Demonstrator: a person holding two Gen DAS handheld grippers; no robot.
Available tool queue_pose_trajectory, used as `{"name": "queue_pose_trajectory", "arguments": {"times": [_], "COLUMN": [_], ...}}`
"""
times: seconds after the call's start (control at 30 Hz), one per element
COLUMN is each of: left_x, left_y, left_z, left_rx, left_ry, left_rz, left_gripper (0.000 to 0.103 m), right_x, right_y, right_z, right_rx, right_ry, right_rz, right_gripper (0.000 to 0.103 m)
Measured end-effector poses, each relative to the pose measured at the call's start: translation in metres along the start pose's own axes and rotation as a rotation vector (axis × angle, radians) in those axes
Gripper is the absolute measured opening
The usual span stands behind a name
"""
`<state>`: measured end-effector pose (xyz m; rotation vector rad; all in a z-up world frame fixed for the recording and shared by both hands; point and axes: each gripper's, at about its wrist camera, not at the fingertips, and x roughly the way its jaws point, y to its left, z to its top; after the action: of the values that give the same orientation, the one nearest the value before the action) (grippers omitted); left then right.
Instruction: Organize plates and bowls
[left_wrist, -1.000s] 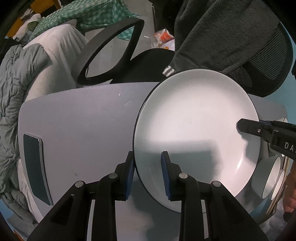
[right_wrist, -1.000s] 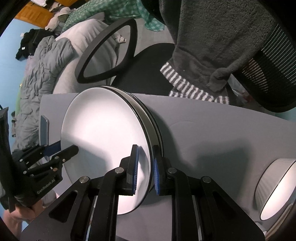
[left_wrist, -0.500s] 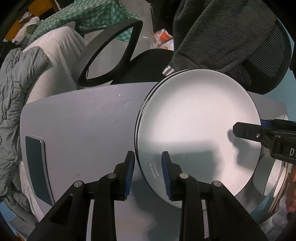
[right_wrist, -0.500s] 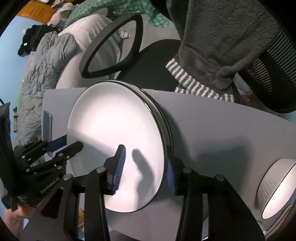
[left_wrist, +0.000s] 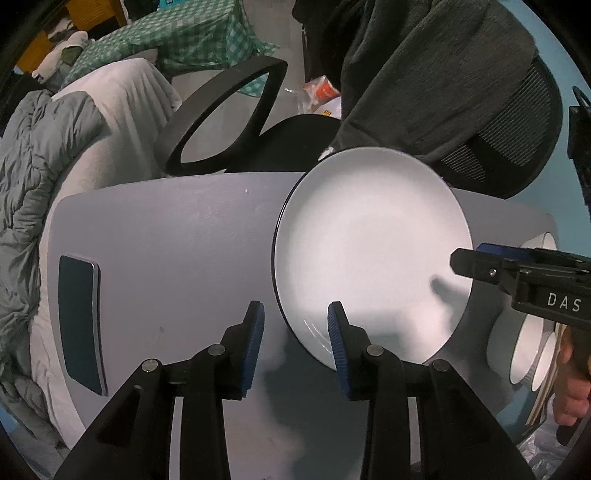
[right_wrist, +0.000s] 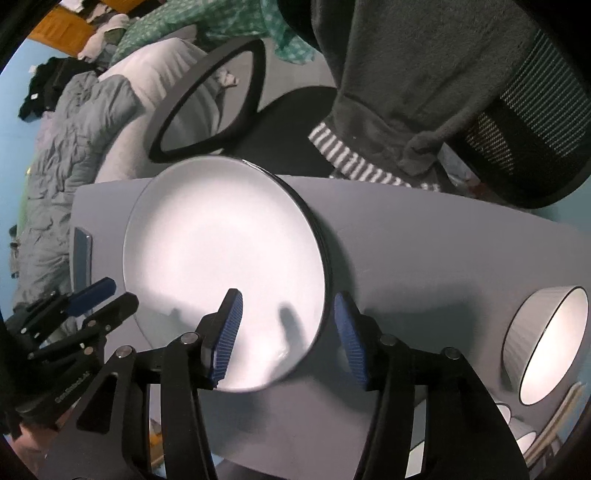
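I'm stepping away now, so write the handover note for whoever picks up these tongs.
Left tongs: opening, straddling the near rim of the plate stack, pads clear of it.
Right tongs: opening, straddling the opposite rim, not gripping.
Stack rests flat on the grey table, top plate released.
Bowl lies on its side at the table's right end, more bowls beyond it.
Done: plates stacked. Left: gather and stack the bowls.
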<state>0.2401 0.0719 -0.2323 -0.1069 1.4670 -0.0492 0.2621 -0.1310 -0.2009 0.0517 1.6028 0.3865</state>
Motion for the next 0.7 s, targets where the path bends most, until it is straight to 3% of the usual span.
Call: {"name": "queue_pose_trajectory", "arguments": {"times": [0.13, 0.23, 0.7], "left_x": [-0.015, -0.026, -0.090], "left_y": [-0.001, -0.004, -0.028], "left_z": [-0.010, -0.017, -0.069], "left_rx": [-0.004, -0.006, 0.013], "left_ry": [-0.036, -0.065, -0.250], "left_rz": [-0.020, -0.039, -0.144], "left_gripper": [0.036, 0.044, 0.054], "right_x": [-0.010, -0.022, -0.097], "right_y": [0.006, 0.013, 0.021], "right_z": [-0.007, -0.016, -0.086], "right_rx": [-0.003, -0.024, -0.119], "right_ry": [-0.023, -0.059, -0.286], "right_rz": [0.007, -0.023, -0.233], "right_gripper": [0.053, 0.053, 0.055]}}
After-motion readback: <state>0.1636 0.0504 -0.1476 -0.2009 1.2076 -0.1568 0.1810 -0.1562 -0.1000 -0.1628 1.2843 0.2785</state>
